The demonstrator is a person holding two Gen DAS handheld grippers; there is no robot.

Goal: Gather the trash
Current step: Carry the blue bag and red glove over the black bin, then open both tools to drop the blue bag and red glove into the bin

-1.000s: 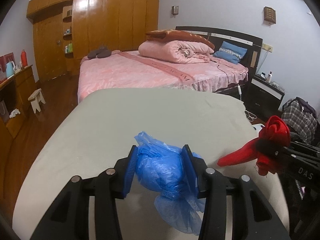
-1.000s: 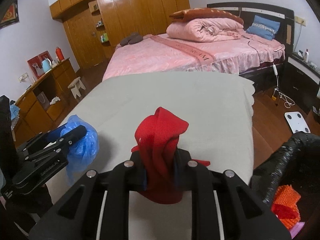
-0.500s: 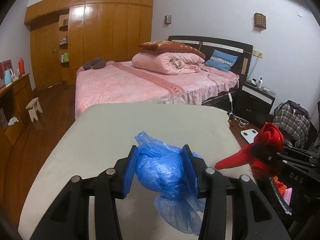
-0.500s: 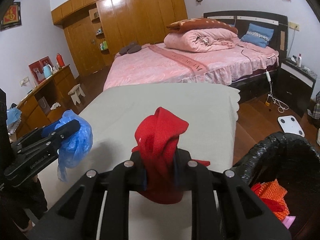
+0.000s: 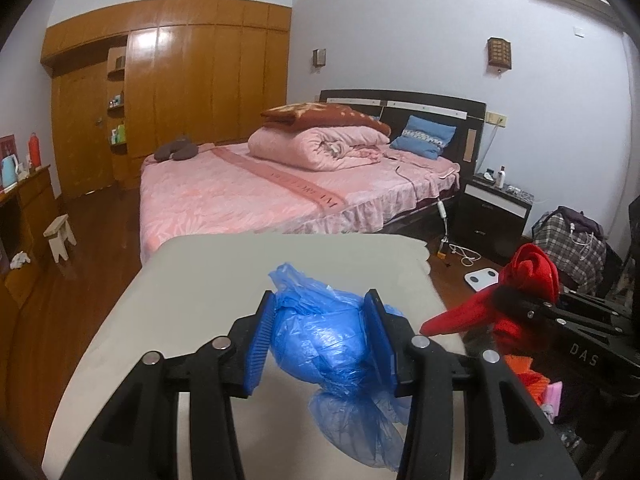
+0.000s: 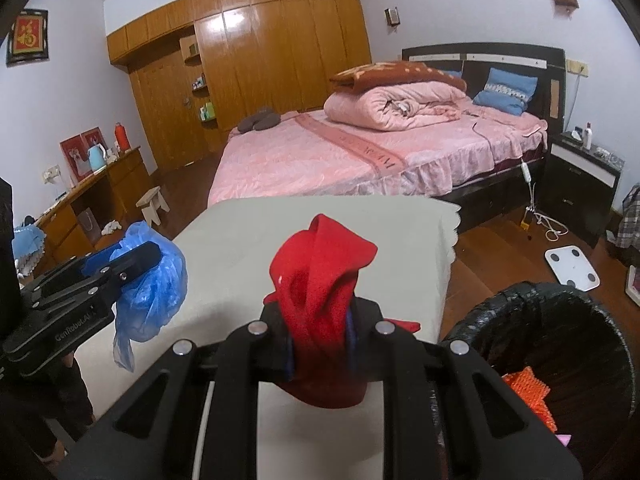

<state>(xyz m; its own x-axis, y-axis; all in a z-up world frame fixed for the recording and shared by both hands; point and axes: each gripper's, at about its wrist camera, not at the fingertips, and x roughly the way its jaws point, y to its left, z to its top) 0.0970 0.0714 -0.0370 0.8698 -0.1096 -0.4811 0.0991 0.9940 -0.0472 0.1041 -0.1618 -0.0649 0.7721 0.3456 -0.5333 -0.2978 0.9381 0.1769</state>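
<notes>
left gripper [image 5: 320, 338]: fingers [image 5: 260, 338] part-spread, pinching a crumpled blue plastic bag [image 5: 324, 336] at its bunched middle; loose tail hanging below the pads, clear of the desk [image 5: 200, 280]
right gripper [image 6: 320, 344]: fingers nearly pressed together, pads mostly hidden by cloth; clamping a wad of red fabric [image 6: 320, 276] low down, folded peak standing above the pinch
blue bag, handling: judged very light, thin, slippery and collapsible; likely to slide out of a loose pinch; best taken at the gathered bulk as now, not by the dangling film
red fabric, handling: judged light, soft, limp, not fragile; grips well by friction; best held at the thick folded part as now, since a single layer could pull free
where the trash is: both pieces in the air above the cream-covered desk, well apart from each other; black-lined bin [image 6: 576, 304] low on the right, just beside the desk's edge, some orange and pink scraps already inside
left wrist view only: red fabric from the side, a pointed tail sticking out toward the bag; bin mostly hidden behind the right gripper, just a glimpse of its scraps
right wrist view only: open mouth of the bin and its rim; blue bag from the side, drooping under the left gripper; dresser along the left wall
both views: pink bed beyond the desk, wooden wardrobe behind
</notes>
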